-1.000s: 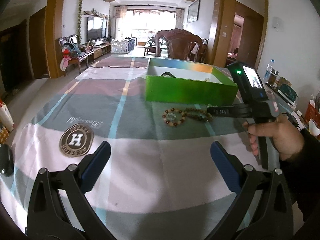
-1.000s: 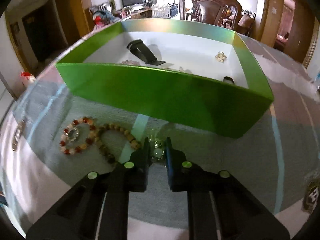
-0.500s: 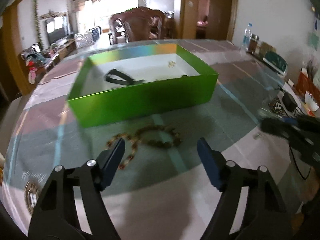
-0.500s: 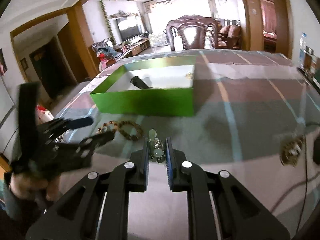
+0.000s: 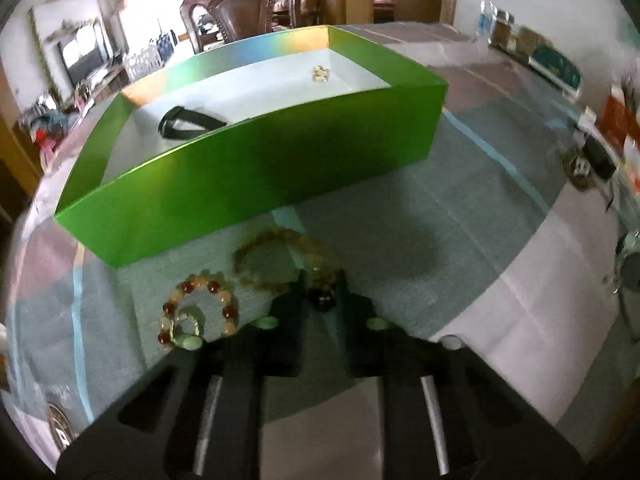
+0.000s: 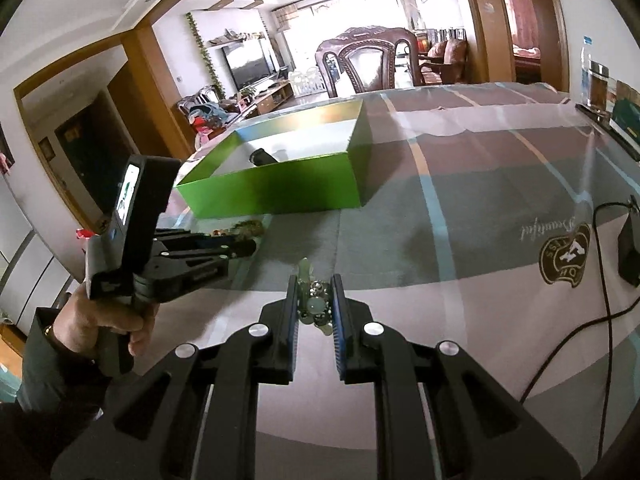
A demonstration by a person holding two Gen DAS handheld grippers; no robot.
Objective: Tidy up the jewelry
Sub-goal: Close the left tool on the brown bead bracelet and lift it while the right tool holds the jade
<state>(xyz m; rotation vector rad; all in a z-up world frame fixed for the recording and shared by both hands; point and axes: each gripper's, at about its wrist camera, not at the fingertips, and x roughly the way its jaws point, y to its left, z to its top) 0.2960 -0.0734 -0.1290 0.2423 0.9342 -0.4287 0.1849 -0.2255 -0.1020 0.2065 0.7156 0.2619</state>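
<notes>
- A glass-topped table (image 5: 460, 240) under a patterned cloth fills the left wrist view; a green box (image 5: 256, 176) sits at upper centre.
- At lower centre, the left gripper (image 5: 322, 292) is closing on a brown bead bracelet (image 5: 276, 260); a red-and-cream bracelet (image 5: 200, 308) lies to its left.
- In the right wrist view, the right gripper (image 6: 314, 304), at lower centre, clamps a green-and-silver beaded piece (image 6: 314, 302) above the table; the box is at upper left.

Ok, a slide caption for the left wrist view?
Left tongs closing on brown bead bracelet before the green box.
</notes>
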